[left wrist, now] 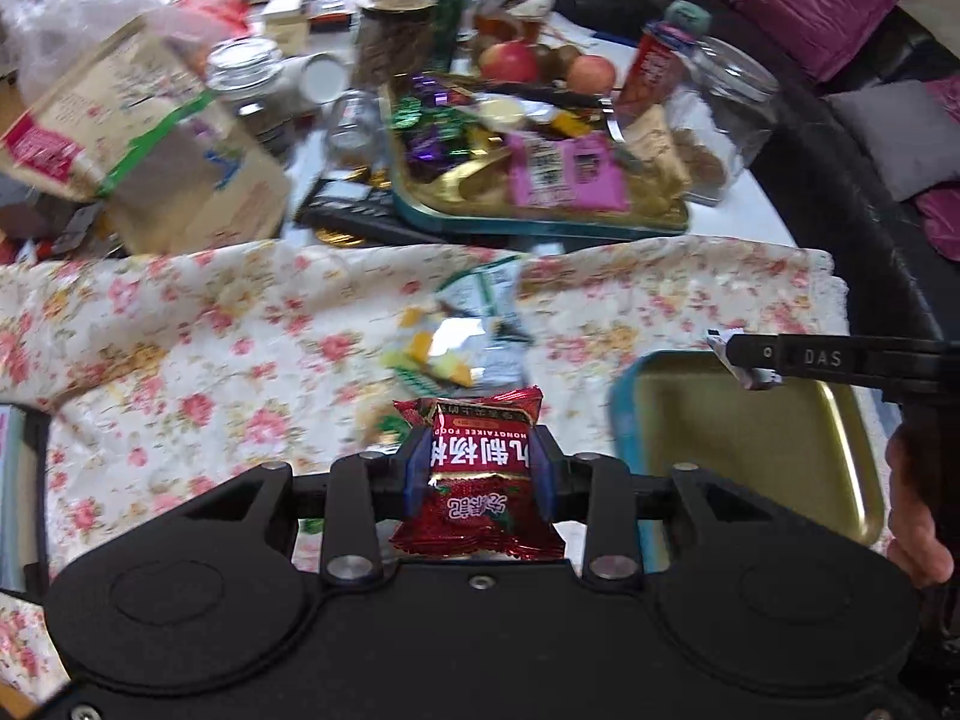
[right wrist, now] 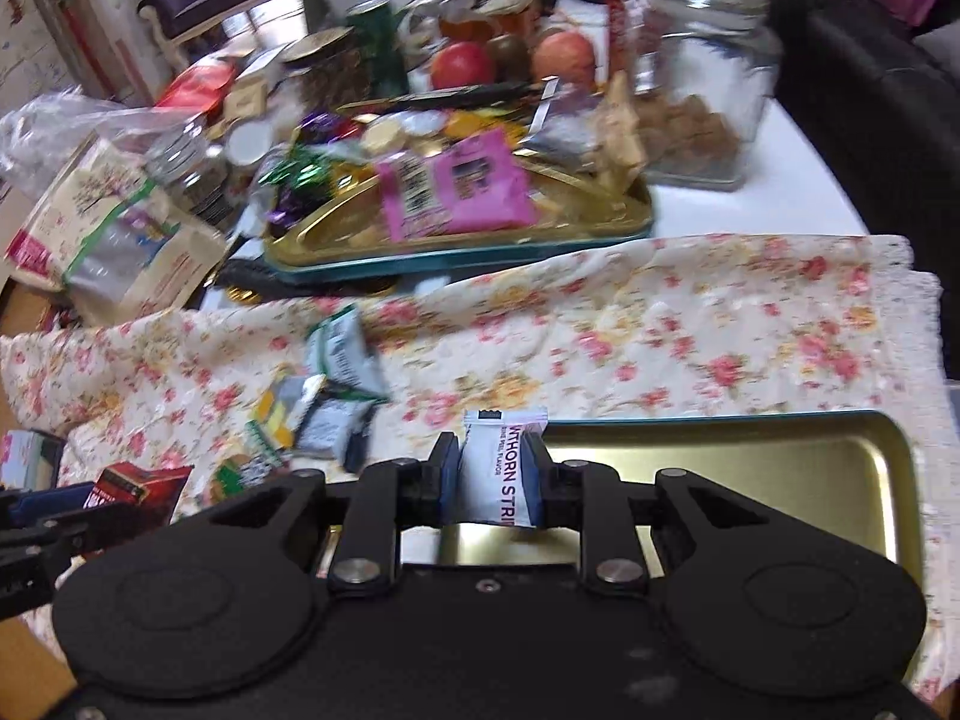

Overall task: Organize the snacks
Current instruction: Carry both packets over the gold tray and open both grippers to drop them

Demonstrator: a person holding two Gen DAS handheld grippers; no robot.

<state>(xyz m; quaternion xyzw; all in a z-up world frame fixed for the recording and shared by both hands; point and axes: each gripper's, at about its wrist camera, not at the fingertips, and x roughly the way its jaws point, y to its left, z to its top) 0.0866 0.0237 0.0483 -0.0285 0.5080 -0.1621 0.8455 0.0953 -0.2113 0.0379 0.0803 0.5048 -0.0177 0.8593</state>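
Your left gripper (left wrist: 478,468) is clamped on a red snack packet (left wrist: 477,480). Its print reads "HONGTAIKEE FOOD" above large white Chinese characters, all upside down from your wrist camera. The packet's long axis runs along the fingers, its crimped end pointing away from you, and it hangs above the floral cloth (left wrist: 210,330).

Your right gripper (right wrist: 493,471) has its jaws nearly together, pinching a white packet (right wrist: 501,468) with purple lettering that reads "WTHORN STRI" and, smaller, "PEEL FLAVOR". The writing runs lengthwise, so this packet also lies along the fingers, its sealed end forward. It sits over the near edge of the gold tray (right wrist: 840,468) with a teal rim. In the left view the right gripper's arm shows the letters "DAS".

A loose pile of packets (right wrist: 336,408) lies on the cloth between both grippers.
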